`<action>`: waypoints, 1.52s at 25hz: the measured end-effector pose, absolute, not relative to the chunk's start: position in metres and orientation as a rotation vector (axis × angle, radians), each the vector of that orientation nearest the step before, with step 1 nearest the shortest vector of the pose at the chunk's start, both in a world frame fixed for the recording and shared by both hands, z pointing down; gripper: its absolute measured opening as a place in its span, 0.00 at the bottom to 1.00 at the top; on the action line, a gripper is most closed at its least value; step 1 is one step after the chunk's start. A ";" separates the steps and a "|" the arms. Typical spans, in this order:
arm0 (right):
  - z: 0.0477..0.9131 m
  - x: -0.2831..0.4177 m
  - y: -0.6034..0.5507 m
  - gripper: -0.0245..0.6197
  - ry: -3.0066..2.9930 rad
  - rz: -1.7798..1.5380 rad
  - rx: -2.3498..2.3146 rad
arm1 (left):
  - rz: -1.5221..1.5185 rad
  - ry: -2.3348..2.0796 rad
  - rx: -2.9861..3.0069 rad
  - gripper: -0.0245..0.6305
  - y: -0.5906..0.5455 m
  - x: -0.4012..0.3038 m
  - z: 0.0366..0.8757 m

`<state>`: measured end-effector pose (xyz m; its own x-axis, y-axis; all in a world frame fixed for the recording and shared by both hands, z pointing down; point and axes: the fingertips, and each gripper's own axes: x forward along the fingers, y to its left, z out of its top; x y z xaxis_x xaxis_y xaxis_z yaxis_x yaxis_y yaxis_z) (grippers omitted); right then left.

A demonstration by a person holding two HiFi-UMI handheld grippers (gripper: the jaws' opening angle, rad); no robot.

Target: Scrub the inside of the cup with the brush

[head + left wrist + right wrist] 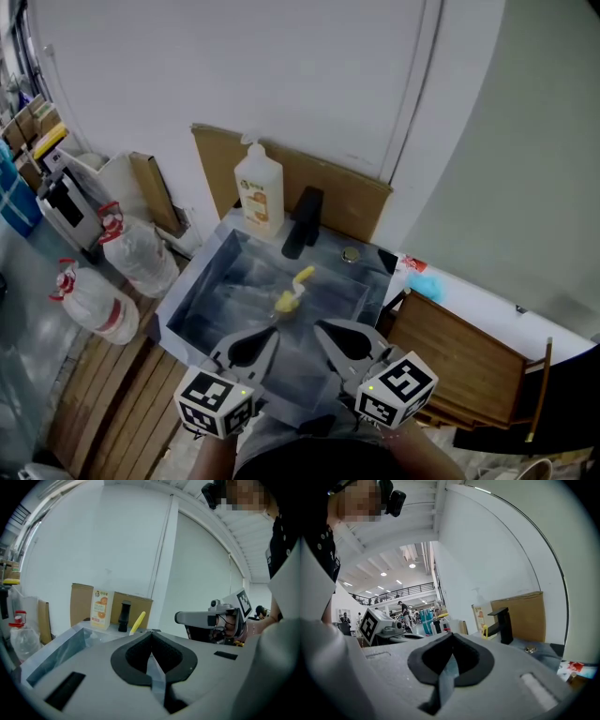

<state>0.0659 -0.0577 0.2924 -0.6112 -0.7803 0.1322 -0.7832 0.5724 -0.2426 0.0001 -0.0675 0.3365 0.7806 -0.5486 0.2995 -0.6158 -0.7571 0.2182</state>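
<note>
A yellow brush point(293, 290) lies in the grey sink point(199, 291), its handle slanting up toward the back. I cannot make out a cup against the sink's shiny bottom. My left gripper point(273, 332) and right gripper point(318, 327) hover side by side over the sink's near edge, both short of the brush. In the left gripper view the left gripper point(151, 635) is shut with nothing in it, and the brush handle point(137, 622) shows beyond it. The right gripper point(451, 637) is shut and empty as well.
A soap bottle point(260, 196) and a black faucet point(302, 223) stand at the sink's back edge, with cardboard point(347, 192) behind them. Plastic water bottles point(139, 255) sit on the floor at the left. A wooden board point(459, 361) lies to the right.
</note>
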 end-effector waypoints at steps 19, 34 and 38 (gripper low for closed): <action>0.309 0.069 -0.057 0.03 -2.720 0.462 1.335 | 0.356 -0.899 2.612 0.06 -0.064 0.003 0.346; 0.309 0.066 -0.053 0.03 -2.726 0.460 1.309 | 0.357 -0.887 2.606 0.06 -0.059 0.004 0.347; 0.312 0.065 -0.052 0.03 -2.720 0.458 1.287 | 0.348 -0.891 2.602 0.06 -0.060 0.004 0.346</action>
